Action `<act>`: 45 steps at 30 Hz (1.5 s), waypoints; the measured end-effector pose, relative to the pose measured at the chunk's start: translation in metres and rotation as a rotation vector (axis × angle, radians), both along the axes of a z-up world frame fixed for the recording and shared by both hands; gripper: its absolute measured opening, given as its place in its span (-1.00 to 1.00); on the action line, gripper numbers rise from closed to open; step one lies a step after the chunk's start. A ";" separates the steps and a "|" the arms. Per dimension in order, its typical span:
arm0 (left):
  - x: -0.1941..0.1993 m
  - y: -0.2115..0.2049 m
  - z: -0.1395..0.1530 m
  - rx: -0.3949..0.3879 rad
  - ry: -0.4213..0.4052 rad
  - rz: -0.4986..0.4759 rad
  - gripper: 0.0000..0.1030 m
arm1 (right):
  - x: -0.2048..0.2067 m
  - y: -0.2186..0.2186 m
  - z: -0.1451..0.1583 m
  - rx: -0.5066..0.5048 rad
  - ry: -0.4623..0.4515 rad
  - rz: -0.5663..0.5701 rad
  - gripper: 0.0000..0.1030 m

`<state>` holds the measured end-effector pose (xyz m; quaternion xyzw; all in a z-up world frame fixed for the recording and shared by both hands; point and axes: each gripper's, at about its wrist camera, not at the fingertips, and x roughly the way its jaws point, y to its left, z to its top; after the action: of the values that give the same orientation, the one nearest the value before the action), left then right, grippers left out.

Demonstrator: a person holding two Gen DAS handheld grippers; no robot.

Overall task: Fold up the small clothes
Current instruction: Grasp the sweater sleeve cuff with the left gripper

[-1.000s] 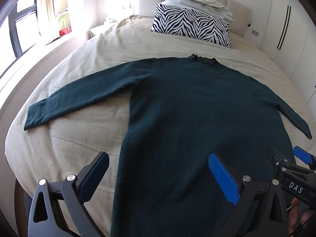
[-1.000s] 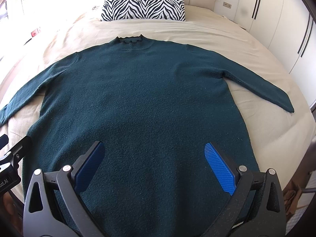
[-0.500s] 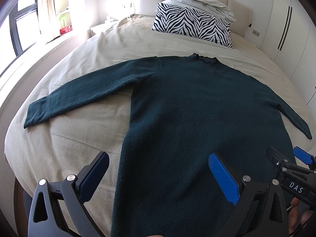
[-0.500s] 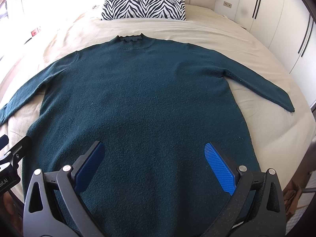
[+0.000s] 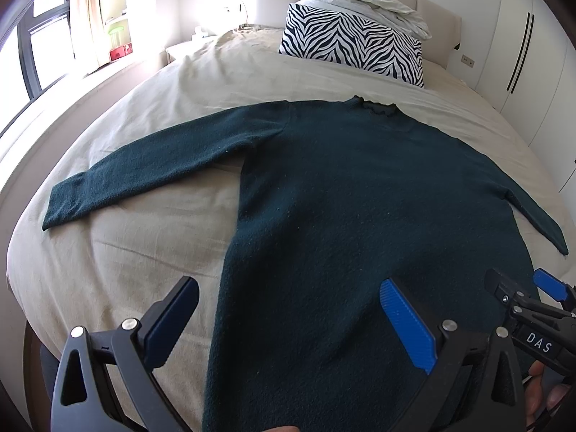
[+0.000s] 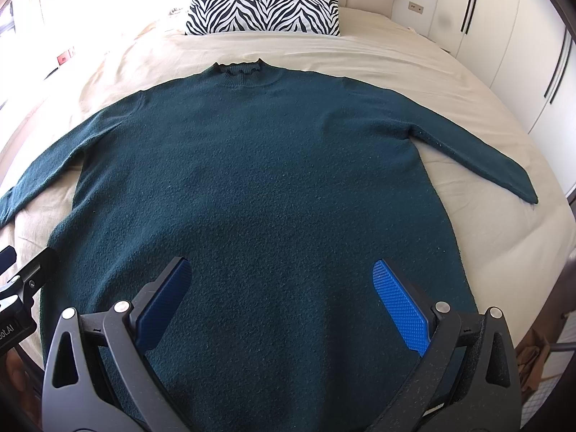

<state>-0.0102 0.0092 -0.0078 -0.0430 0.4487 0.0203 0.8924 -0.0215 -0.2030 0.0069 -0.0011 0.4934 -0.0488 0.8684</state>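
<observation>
A dark green long-sleeved sweater [image 5: 360, 198] lies flat and face up on the bed, collar away from me, both sleeves spread out; it fills the right wrist view [image 6: 259, 180]. My left gripper [image 5: 288, 309] is open and empty above the sweater's lower left edge. My right gripper [image 6: 280, 288] is open and empty above the lower middle of the sweater, and shows at the right edge of the left wrist view [image 5: 522, 298]. The sweater's hem is hidden below both grippers.
The beige bed cover [image 5: 136, 252] runs to the bed's edges on both sides. A zebra-print pillow [image 5: 352, 50] with folded bedding [image 5: 370, 0] on it lies at the headboard. White wardrobes [image 6: 504, 36] stand on the right, a window [image 5: 36, 43] on the left.
Both grippers have drifted very slightly; the sweater has not moved and both grippers stay open.
</observation>
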 end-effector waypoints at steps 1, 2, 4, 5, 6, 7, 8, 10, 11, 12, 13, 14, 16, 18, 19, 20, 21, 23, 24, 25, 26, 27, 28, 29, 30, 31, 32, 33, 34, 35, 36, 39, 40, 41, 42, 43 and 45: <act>0.000 0.000 0.000 -0.001 0.000 0.001 1.00 | 0.000 0.000 0.000 0.000 0.000 0.001 1.00; 0.000 0.001 0.000 -0.001 0.001 0.002 1.00 | 0.000 0.001 -0.001 0.000 0.001 0.001 1.00; -0.001 0.001 0.000 -0.001 0.001 0.005 1.00 | 0.000 0.002 -0.002 0.000 0.001 0.002 1.00; -0.001 0.002 0.000 -0.001 0.000 0.006 1.00 | 0.000 0.002 -0.002 0.001 0.001 0.002 1.00; -0.002 0.002 0.000 -0.002 -0.003 0.007 1.00 | -0.001 0.002 -0.003 0.003 0.001 0.002 1.00; -0.002 0.003 0.001 -0.007 -0.004 0.007 1.00 | -0.001 0.003 -0.003 0.004 0.002 0.002 1.00; -0.002 0.005 0.001 -0.014 -0.003 0.005 1.00 | -0.002 0.003 -0.004 0.007 0.003 0.004 1.00; -0.002 0.011 0.001 -0.033 -0.006 0.002 1.00 | -0.002 0.004 -0.006 0.024 0.006 0.013 1.00; -0.003 0.015 0.001 -0.048 -0.017 0.004 1.00 | -0.002 0.005 -0.006 0.040 0.007 0.021 1.00; -0.004 0.022 0.001 -0.076 -0.027 0.005 1.00 | 0.000 0.005 -0.006 0.057 0.005 0.029 1.00; -0.005 0.032 0.001 -0.118 -0.032 0.007 1.00 | 0.000 0.006 -0.005 0.083 -0.002 0.040 1.00; -0.004 0.043 0.001 -0.167 -0.037 0.012 1.00 | 0.001 0.006 -0.003 0.107 -0.009 0.047 1.00; -0.001 0.068 0.002 -0.265 -0.064 0.030 1.00 | 0.002 0.005 0.002 0.169 -0.039 0.061 1.00; 0.003 0.094 0.006 -0.340 -0.116 0.056 1.00 | 0.003 0.005 0.011 0.259 -0.090 0.078 1.00; 0.004 0.107 0.008 -0.353 -0.147 0.068 1.00 | 0.003 0.005 0.017 0.303 -0.120 0.082 1.00; 0.004 0.118 0.012 -0.342 -0.190 0.090 1.00 | 0.004 0.006 0.022 0.330 -0.145 0.081 1.00; 0.003 0.129 0.016 -0.321 -0.234 0.121 1.00 | 0.006 0.009 0.027 0.342 -0.163 0.088 1.00; 0.003 0.148 0.020 -0.299 -0.275 0.171 1.00 | 0.011 0.018 0.036 0.333 -0.198 0.110 1.00; 0.005 0.157 0.021 -0.298 -0.269 0.183 1.00 | 0.012 0.022 0.041 0.321 -0.220 0.121 1.00; 0.007 0.165 0.019 -0.307 -0.240 0.195 1.00 | 0.013 0.026 0.048 0.316 -0.243 0.136 1.00; 0.010 0.177 0.015 -0.344 -0.204 0.222 1.00 | 0.015 0.030 0.053 0.314 -0.260 0.147 1.00; 0.009 0.194 0.008 -0.405 -0.186 0.280 1.00 | 0.018 0.035 0.060 0.315 -0.274 0.157 1.00; 0.006 0.211 0.001 -0.469 -0.188 0.345 1.00 | 0.020 0.039 0.065 0.318 -0.284 0.168 1.00; 0.001 0.227 -0.006 -0.524 -0.202 0.398 1.00 | 0.022 0.043 0.070 0.318 -0.292 0.176 1.00; -0.002 0.243 -0.014 -0.569 -0.212 0.445 1.00 | 0.024 0.047 0.075 0.311 -0.299 0.183 1.00; -0.003 0.257 -0.021 -0.611 -0.215 0.483 1.00 | 0.025 0.052 0.079 0.301 -0.303 0.194 1.00; -0.004 0.271 -0.029 -0.669 -0.220 0.508 1.00 | 0.027 0.057 0.084 0.295 -0.306 0.212 1.00; -0.007 0.285 -0.037 -0.738 -0.230 0.533 1.00 | 0.032 0.062 0.087 0.289 -0.308 0.229 1.00; -0.007 0.297 -0.046 -0.800 -0.237 0.566 0.99 | 0.034 0.068 0.090 0.281 -0.308 0.240 1.00; -0.008 0.307 -0.054 -0.851 -0.251 0.601 0.98 | 0.036 0.073 0.093 0.278 -0.307 0.251 0.99; -0.010 0.316 -0.061 -0.907 -0.276 0.632 0.97 | 0.038 0.078 0.095 0.285 -0.304 0.262 0.97; -0.013 0.330 -0.079 -1.013 -0.342 0.734 0.97 | 0.047 0.091 0.095 0.316 -0.281 0.278 0.89; -0.013 0.333 -0.083 -1.029 -0.365 0.768 0.97 | 0.050 0.094 0.095 0.332 -0.270 0.281 0.83; -0.013 0.334 -0.085 -1.036 -0.387 0.800 0.97 | 0.051 0.098 0.094 0.344 -0.256 0.285 0.69; -0.012 0.335 -0.086 -1.040 -0.404 0.828 0.97 | 0.054 0.100 0.091 0.353 -0.240 0.289 0.58; -0.011 0.337 -0.086 -1.043 -0.420 0.851 0.97 | 0.056 0.102 0.090 0.363 -0.229 0.293 0.56; -0.006 0.341 -0.086 -1.035 -0.437 0.885 0.97 | 0.059 0.104 0.088 0.382 -0.223 0.288 0.55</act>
<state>-0.0159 0.3503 -0.0942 -0.6420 0.1524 0.1559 0.7351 0.0379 -0.0993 0.0946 0.0981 0.3896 0.1696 0.8999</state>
